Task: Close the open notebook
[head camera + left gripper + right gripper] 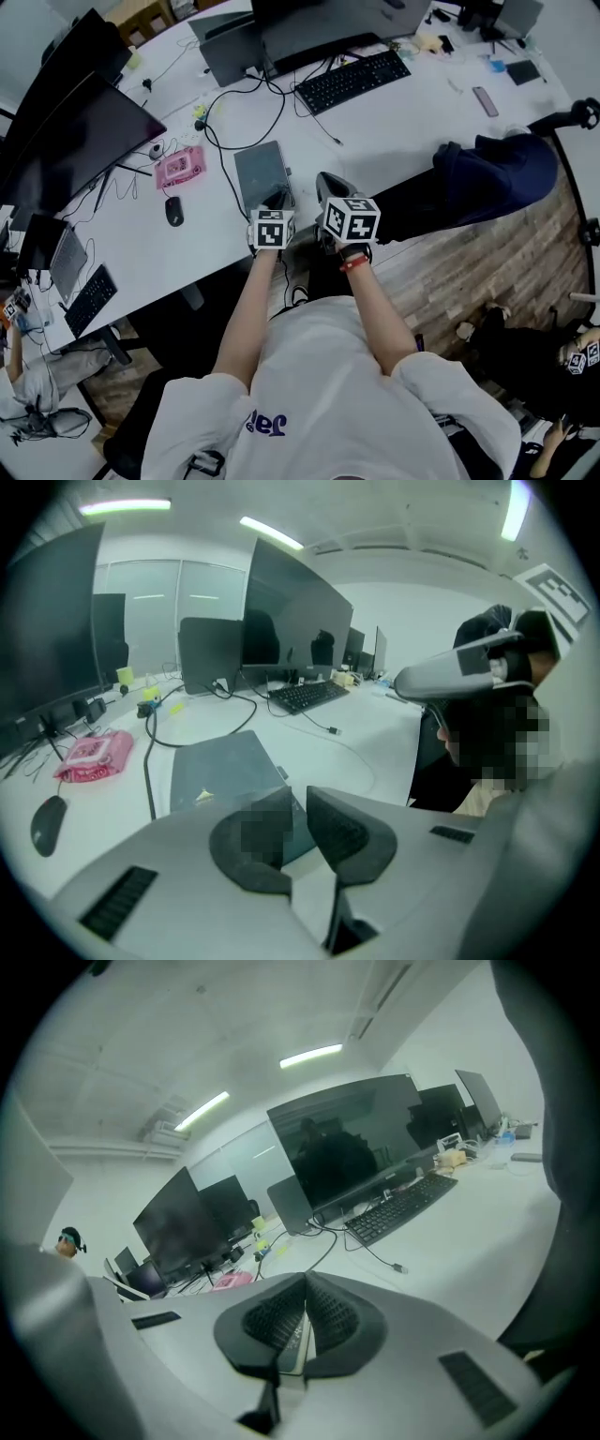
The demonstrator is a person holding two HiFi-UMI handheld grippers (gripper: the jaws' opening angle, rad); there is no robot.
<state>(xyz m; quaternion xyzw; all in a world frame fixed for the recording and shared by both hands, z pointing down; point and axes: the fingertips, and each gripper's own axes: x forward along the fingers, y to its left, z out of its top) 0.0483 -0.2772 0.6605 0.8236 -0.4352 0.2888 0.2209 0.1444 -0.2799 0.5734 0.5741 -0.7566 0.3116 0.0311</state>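
The flat grey-covered notebook (262, 173) lies seemingly already closed near the white bench's (394, 122) front edge, left tongs (298, 795) slightly apart and empty, right tongs (306, 1283) pressed together, so probably only withdrawal remains.

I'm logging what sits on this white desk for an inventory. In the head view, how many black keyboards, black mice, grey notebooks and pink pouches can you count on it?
black keyboards: 2
black mouse: 1
grey notebook: 1
pink pouch: 1
Total: 5
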